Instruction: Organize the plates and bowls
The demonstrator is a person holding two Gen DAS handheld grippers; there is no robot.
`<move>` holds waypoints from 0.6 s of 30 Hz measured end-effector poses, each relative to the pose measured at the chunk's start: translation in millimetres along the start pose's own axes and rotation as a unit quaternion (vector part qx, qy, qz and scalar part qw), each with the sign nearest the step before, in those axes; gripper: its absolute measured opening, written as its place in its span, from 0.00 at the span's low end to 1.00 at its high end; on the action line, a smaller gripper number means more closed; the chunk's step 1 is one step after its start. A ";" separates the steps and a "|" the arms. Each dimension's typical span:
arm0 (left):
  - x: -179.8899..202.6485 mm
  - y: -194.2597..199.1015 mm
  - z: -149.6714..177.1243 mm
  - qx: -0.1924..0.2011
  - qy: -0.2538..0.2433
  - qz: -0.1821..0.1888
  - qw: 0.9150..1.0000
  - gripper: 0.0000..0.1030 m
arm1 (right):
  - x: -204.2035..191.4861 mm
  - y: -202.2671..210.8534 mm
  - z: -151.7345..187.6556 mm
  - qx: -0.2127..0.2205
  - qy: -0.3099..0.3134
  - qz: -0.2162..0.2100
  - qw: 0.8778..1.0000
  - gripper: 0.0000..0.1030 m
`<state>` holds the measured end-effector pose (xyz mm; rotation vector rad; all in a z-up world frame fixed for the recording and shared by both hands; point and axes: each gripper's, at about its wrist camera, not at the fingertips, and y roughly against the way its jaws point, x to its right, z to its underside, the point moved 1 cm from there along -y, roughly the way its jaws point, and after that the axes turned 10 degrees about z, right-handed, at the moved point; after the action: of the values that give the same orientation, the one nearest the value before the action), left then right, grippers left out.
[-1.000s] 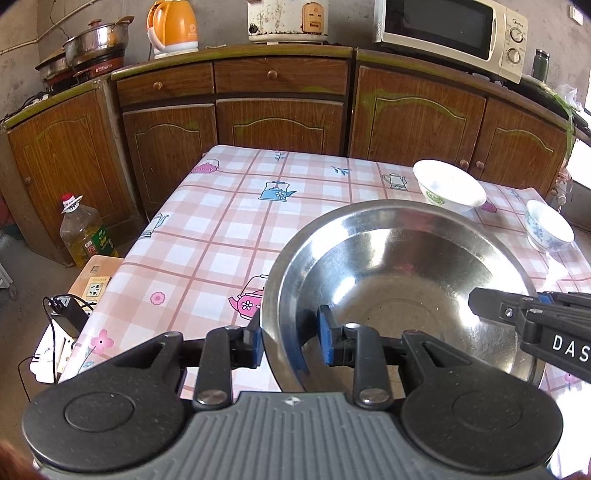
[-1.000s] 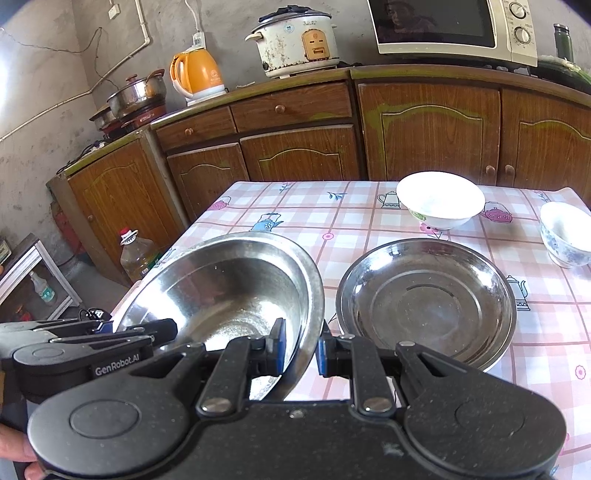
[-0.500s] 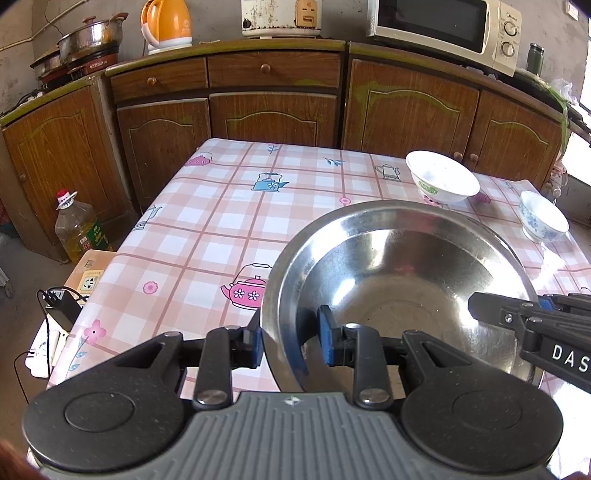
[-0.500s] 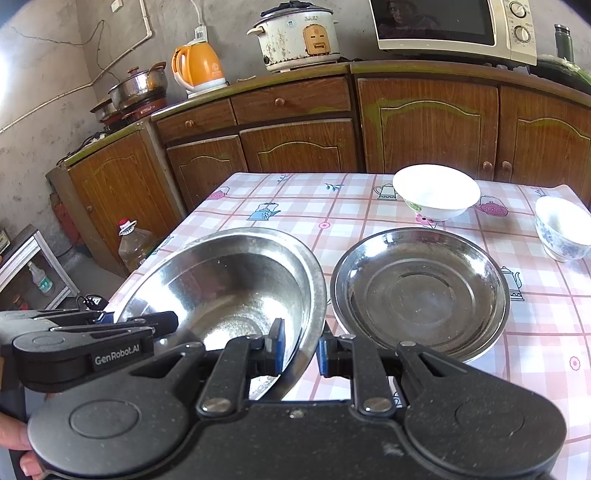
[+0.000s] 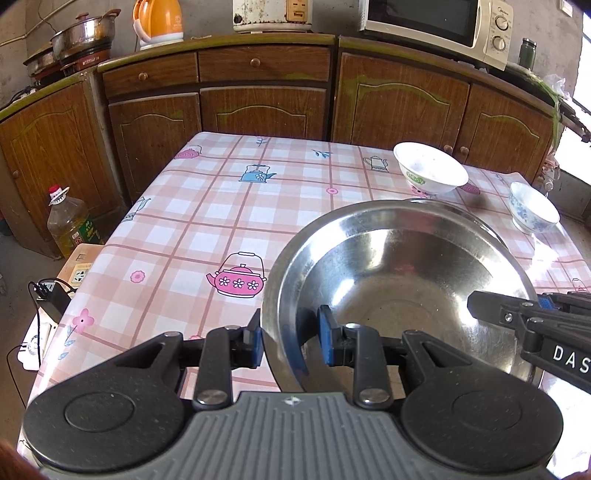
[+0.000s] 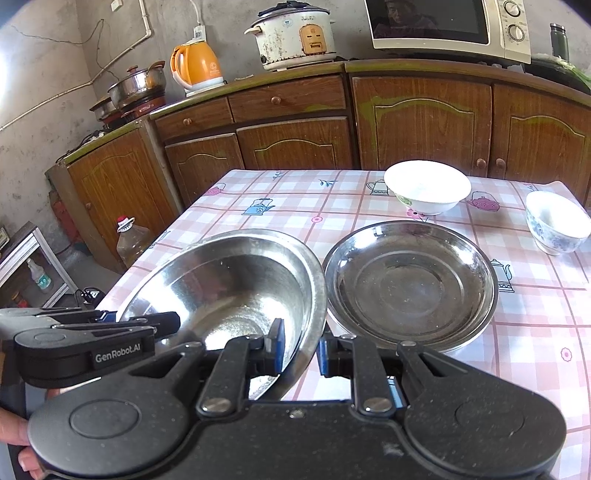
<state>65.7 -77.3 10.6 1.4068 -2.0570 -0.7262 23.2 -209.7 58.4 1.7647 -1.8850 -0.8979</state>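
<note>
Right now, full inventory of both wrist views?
steel bowl: 1, silver, near edge of the table, rim clamped by both grippers
steel plate: 1, silver, on the table just right of the steel bowl
white bowl: 1, white with green mark, far side of the table
patterned bowl: 1, white with blue print, far right of the table
table: 1, pink check cloth with teapot prints
oil bottle: 1, clear yellow, on the floor left of the table
kettle: 1, orange, on the counter
rice cooker: 1, white, on the counter
microwave: 1, cream, on the counter
left gripper: shut on the steel bowl's rim
right gripper: shut on the steel bowl's rim
</note>
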 end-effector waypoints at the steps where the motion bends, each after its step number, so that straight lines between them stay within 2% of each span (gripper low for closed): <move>1: 1.1 -0.3 0.4 0.000 -0.002 0.000 1.000 0.28 | 1.2 0.5 0.8 -0.001 -0.001 0.000 1.000 0.22; 18: 13.4 -3.7 6.7 -0.010 -0.008 0.011 1.000 0.28 | 15.5 9.1 9.3 -0.006 -0.008 0.008 1.000 0.22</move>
<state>59.2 -90.2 5.0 1.3693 -2.0681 -0.7492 8.4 -223.3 56.1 1.7385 -1.8966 -0.9191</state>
